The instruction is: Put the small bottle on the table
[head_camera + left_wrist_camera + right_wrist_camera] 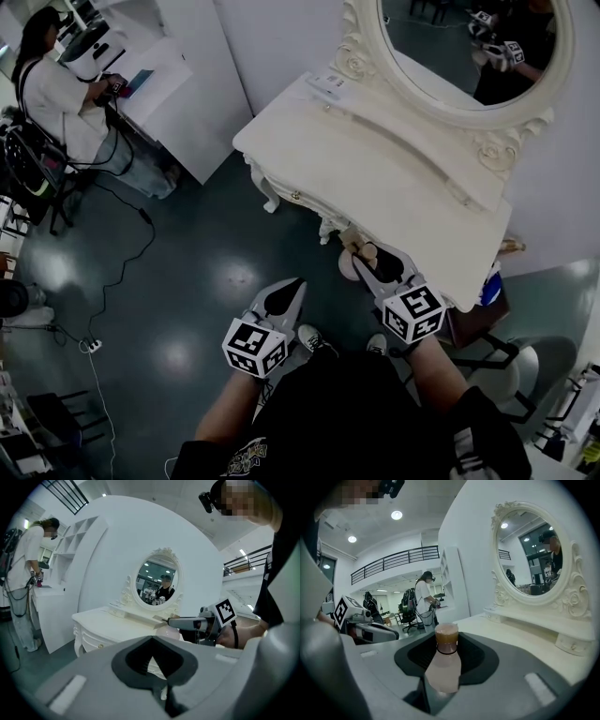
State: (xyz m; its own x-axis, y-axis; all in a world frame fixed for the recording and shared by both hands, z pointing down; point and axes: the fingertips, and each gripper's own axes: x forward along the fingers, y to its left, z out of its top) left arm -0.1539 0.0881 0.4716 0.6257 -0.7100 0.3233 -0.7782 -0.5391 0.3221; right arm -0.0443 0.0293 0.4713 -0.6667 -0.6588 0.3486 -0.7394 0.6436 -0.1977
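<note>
A small pale pink bottle (443, 663) with a brownish cap stands upright between the jaws of my right gripper (446, 674), which is shut on it. In the head view this bottle (360, 251) hangs in the air just off the front edge of the white dressing table (394, 183), held by the right gripper (378, 265). My left gripper (284, 298) is lower and to the left, over the floor, its jaws closed with nothing between them. The left gripper view shows that left gripper (152, 667) shut and the right gripper (199, 623) ahead with the bottle.
An oval mirror (473, 47) in a carved white frame stands at the table's back. A person (56, 89) works at a white counter at the far left, with cables (122, 262) across the dark floor. A stool (497, 352) sits to the right.
</note>
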